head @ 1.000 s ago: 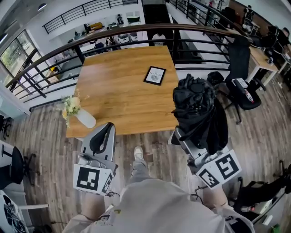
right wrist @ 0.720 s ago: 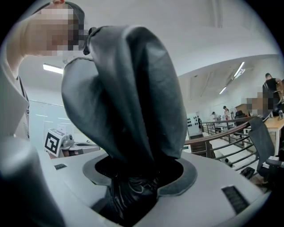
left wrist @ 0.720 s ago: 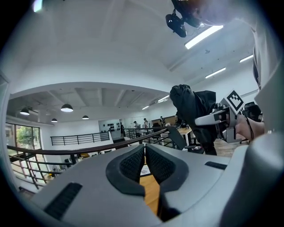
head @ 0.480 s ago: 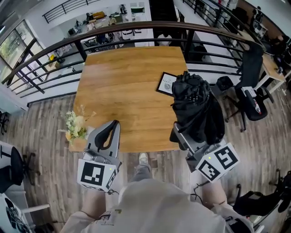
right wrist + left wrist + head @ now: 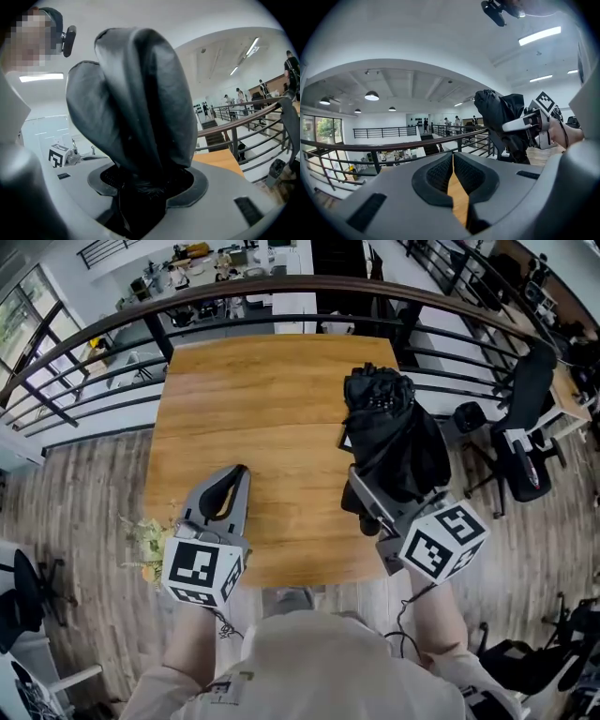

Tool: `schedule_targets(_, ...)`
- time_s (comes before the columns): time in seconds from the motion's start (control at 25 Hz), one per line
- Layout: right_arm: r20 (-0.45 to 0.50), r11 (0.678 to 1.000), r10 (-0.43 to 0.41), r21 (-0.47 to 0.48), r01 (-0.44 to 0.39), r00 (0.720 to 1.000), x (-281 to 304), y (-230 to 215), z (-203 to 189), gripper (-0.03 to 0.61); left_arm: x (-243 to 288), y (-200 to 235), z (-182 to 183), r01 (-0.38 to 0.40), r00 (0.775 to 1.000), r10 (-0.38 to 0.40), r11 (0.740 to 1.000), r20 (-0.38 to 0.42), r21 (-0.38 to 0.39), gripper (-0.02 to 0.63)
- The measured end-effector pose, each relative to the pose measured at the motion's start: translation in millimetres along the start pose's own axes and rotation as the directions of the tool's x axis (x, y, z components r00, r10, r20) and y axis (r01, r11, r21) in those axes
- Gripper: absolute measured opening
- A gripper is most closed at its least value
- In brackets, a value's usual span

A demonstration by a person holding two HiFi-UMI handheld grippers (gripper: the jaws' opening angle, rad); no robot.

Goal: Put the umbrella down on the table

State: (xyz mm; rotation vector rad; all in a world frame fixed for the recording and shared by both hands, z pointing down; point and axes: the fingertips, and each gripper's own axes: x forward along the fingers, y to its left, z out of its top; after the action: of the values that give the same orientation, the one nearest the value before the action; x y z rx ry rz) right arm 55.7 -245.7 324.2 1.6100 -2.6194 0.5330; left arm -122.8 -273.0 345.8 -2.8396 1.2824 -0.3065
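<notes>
In the head view I can't see the right tool's tips, because the umbrella folds over them. It also covers most of a small flat thing on the table, and too little shows for me to name it. The left tool's marker cube hides part of the flowers. In the right gripper view, fabric buries the umbrella's shaft.

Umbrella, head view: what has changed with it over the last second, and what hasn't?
The umbrella has been carried forward by the right gripper. It was beyond the table's right edge and is now held over the table top, not yet laid down. The left gripper has also advanced over the near edge. Unchanged: the right jaws stay clamped on the umbrella, and the left jaws stay shut and empty.
</notes>
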Motion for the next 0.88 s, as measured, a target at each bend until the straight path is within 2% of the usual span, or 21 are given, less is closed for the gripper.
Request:
schedule_targets(0.2,-0.089,0.998,0.018,0.056,-0.013,0.996,65.6,-22.6,-10.7,0.275,45.0,42.0,-15.1,-0.027,0.999,0.025,0.999,-0.04,-0.036,0.023)
schedule_targets(0.36,-0.2,1.0,0.013,0.01,-0.011,0.98,116.4,-37.9,-28.2,0.275,74.2,60.2,-26.6,-0.034,0.998,0.03,0.997,-0.052,-0.073,0.023)
schedule_targets(0.56,-0.258,1.0,-0.002,-0.027,-0.005,0.966,165.5,-59.8,-52.9,0.275,110.7,61.0,-41.1,-0.039,0.994,0.028,0.993,-0.103,-0.108,0.023)
schedule_targets(0.72,-0.312,1.0,0.005,0.012,-0.001,0.95,197.9,-80.1,-76.7,0.275,140.9,64.0,-59.2,-0.066,0.986,0.05,0.993,-0.157,-0.096,0.023)
schedule_targets(0.88,-0.378,0.995,0.054,0.101,-0.017,0.924,231.7,-91.0,-101.1,0.275,160.1,74.4,-95.6,-0.096,0.972,0.054,0.98,-0.23,-0.177,0.023)
